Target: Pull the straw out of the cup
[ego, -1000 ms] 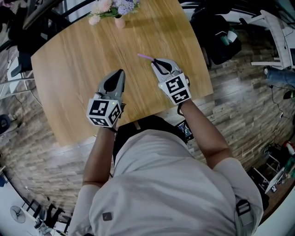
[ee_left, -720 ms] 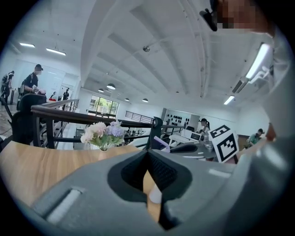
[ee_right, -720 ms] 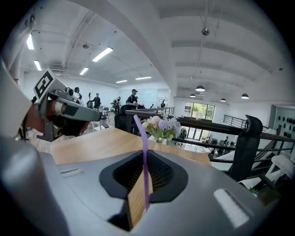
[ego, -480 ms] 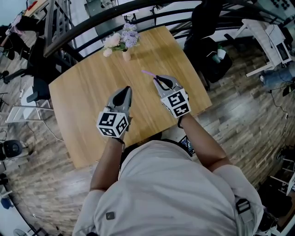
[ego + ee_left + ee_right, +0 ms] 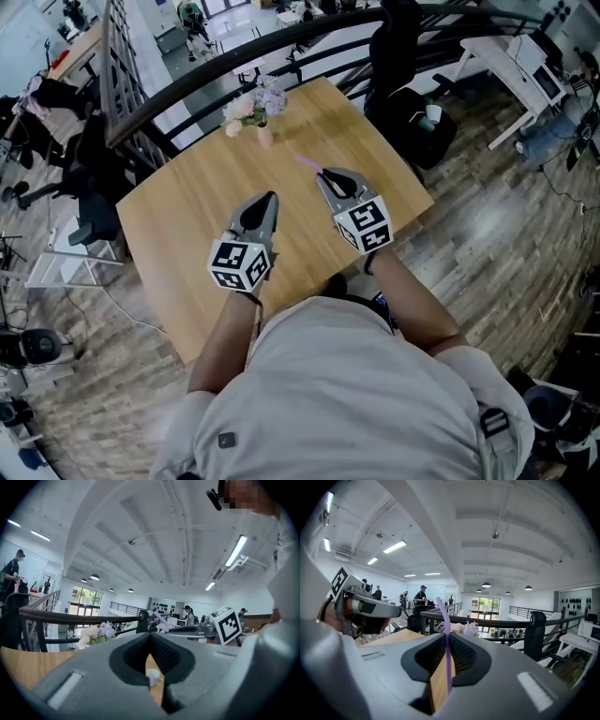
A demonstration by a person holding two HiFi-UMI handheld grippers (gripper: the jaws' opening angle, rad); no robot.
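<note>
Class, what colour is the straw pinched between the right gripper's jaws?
The straw is light purple. It shows best in the right gripper view.

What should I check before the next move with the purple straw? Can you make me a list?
1. Right gripper shut on the straw: ok.
2. Straw free of any cup: ok, nothing is round it.
3. Left gripper jaw tips together: ok.
4. Small white thing in the left jaws' gap is the cup: cannot tell.
5. Bare table to put the straw on: ok.
6. Flower vase apart from both grippers: ok.
</note>
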